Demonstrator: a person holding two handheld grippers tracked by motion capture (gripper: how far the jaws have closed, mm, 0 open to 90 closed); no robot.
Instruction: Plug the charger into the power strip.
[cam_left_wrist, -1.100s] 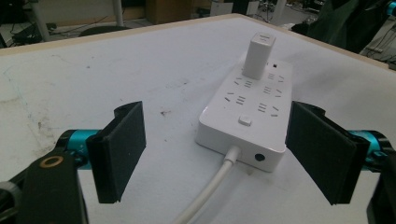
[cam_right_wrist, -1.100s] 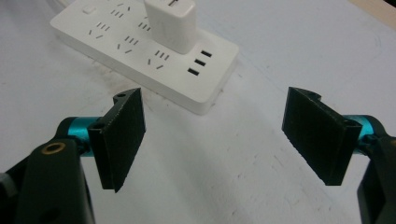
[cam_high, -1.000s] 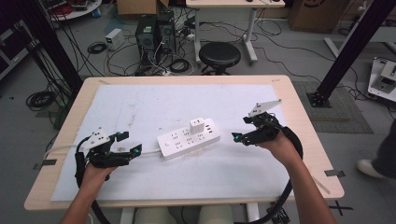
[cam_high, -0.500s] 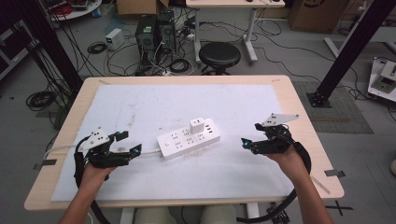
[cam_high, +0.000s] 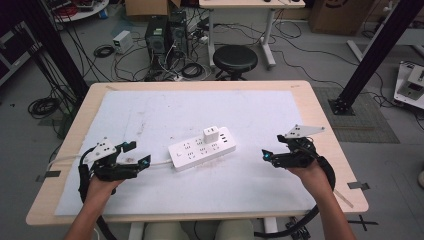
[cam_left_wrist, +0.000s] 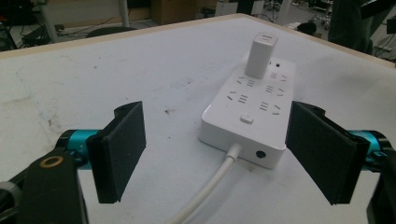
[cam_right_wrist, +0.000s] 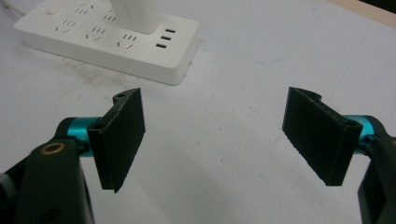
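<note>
Since the earlier frames my right gripper (cam_high: 266, 156) had drawn back from the strip toward the table's right edge and sunk lower, while my left gripper (cam_high: 139, 154) had stayed where it was, near the front left corner. Nothing else on the table (cam_high: 320, 107) had shifted.

At this moment the white power strip (cam_high: 202, 148) lay flat near the middle of the white sheet (cam_high: 165, 110) that covered most of the tabletop, set at a slight angle. A white plug adapter (cam_high: 211, 134) stood upright in a socket toward its far end. The strip's white cable (cam_high: 159, 163) ran off its near-left end toward my left gripper.

In the left gripper view my jaws stood spread wide, holding nothing, with the strip's (cam_left_wrist: 250, 105) cable end lying just ahead between them. The cable (cam_left_wrist: 210, 186) came out beside a round dark socket and ran down between the jaws. The adapter (cam_left_wrist: 262, 54) showed farther along the strip.

In the right gripper view my jaws were likewise spread apart and empty, above bare sheet (cam_right_wrist: 224, 121). The strip (cam_right_wrist: 112, 42) lay ahead to the upper left, apart from the jaws, its three small rectangular ports facing up at its near end, and the base of the adapter (cam_right_wrist: 136, 14) rose out of the frame's top.

A black stool (cam_high: 235, 59) stood on the floor beyond the table's far edge.
</note>
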